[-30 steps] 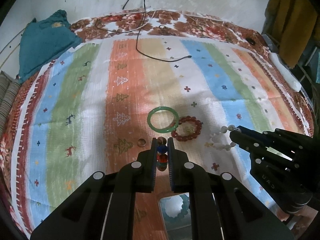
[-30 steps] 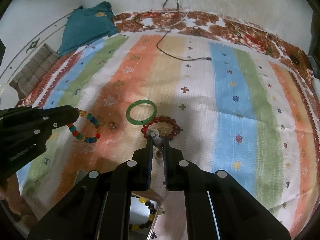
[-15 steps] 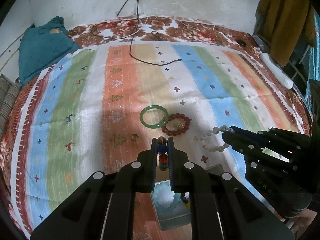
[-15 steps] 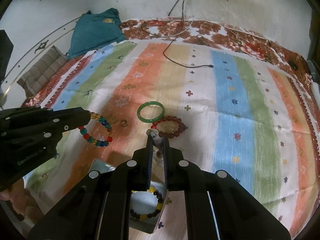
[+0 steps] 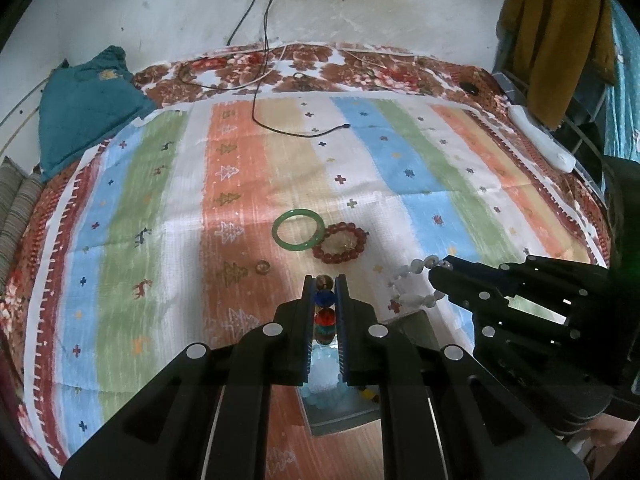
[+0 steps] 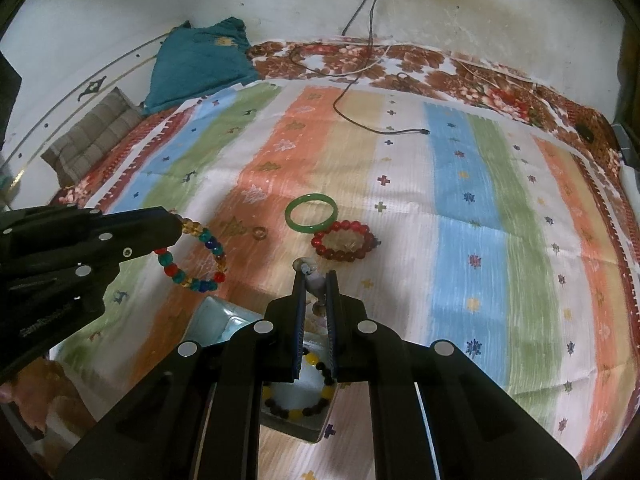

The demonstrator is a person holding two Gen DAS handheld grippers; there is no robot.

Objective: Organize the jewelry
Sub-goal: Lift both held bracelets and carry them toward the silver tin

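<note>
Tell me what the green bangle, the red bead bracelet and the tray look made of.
Green bangle: smooth, glossy, translucent ring, likely jade or glass. Red bead bracelet: shiny, see-through round beads, probably glass or resin. Tray: pale with a bright sheen on its rim, perhaps metal or glazed plastic; unclear.

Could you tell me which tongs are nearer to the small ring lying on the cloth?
Left. The left tongs, gripping the multicoloured bracelet, hang just left of the ring; the right tongs sit further right, holding the white bracelet.

We look steeply down from just behind each tool, close over the bed. Both views face the far wall and share the striped blanket point(image 5: 400, 168), the green bangle point(image 5: 298, 229) and the red bead bracelet point(image 6: 345, 240); each view also catches the other tool at its side.
</note>
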